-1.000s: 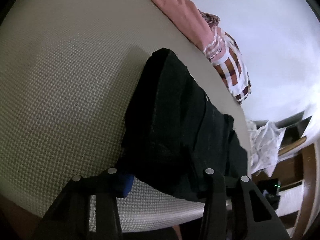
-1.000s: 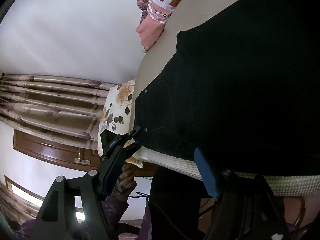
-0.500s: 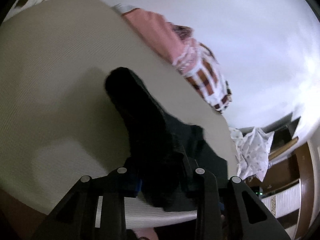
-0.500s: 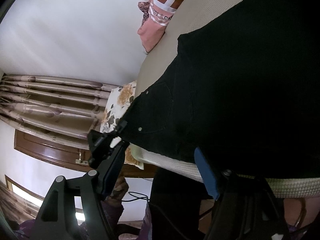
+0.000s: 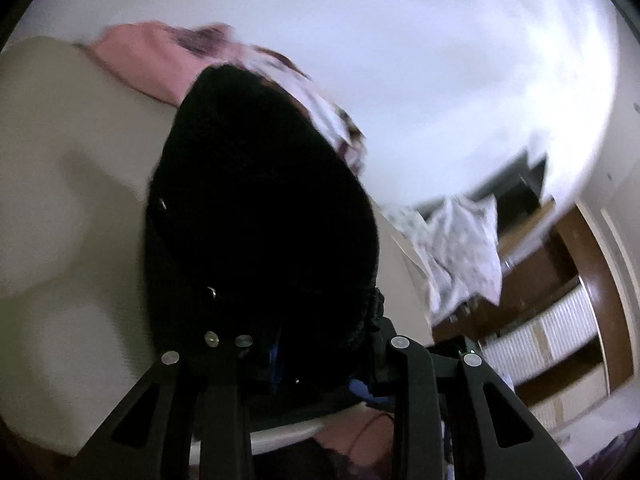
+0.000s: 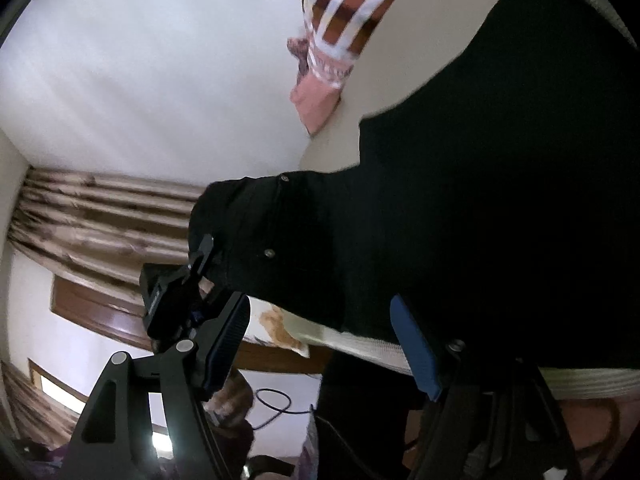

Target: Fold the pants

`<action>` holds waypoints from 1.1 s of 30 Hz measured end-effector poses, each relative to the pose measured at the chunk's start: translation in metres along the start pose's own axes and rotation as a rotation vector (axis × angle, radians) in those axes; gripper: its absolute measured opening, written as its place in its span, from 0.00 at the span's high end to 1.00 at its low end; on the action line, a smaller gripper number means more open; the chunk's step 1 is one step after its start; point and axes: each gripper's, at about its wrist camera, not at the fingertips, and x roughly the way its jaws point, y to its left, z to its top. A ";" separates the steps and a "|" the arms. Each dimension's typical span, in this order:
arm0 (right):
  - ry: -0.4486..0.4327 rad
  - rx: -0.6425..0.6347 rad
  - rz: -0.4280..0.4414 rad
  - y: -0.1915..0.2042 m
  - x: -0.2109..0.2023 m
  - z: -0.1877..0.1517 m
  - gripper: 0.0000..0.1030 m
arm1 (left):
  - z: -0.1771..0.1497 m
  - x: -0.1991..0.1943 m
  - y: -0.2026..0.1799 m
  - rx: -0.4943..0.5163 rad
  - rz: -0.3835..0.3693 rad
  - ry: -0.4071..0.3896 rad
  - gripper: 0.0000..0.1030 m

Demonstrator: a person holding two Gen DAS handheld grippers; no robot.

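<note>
Black, denim-like pants (image 6: 480,200), likely heavy and limp, lie at the mattress's (image 5: 60,200) near edge, best taken at the waistband, where the left gripper (image 5: 316,360) pinches a corner while the right gripper (image 6: 320,344) stands spread.

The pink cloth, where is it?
In the left wrist view the pink cloth lies at the bed's far edge, against the white wall, behind the lifted black pants.

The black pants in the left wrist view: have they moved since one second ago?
Yes. The black pants have risen, gripped by the left gripper; their far end now overlaps the pink clothes at the bed's far edge.
</note>
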 end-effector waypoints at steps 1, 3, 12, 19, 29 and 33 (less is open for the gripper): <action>-0.017 0.011 0.010 -0.003 -0.008 0.003 0.30 | -0.002 0.012 -0.007 0.007 -0.018 0.020 0.71; -0.054 0.044 0.033 -0.012 -0.024 0.010 0.30 | -0.010 0.043 -0.025 0.027 -0.068 0.078 0.71; -0.127 0.225 0.218 -0.057 -0.051 0.024 0.29 | -0.059 0.173 -0.056 0.065 -0.128 0.321 0.67; -0.100 0.259 0.225 -0.062 -0.049 0.032 0.26 | -0.049 0.157 -0.064 0.114 -0.087 0.325 0.30; -0.014 0.228 0.069 -0.047 -0.052 0.040 0.24 | -0.031 0.097 -0.058 0.195 0.013 0.235 0.25; 0.041 0.181 -0.024 -0.036 -0.057 0.045 0.24 | -0.036 0.071 -0.051 0.259 0.097 0.209 0.24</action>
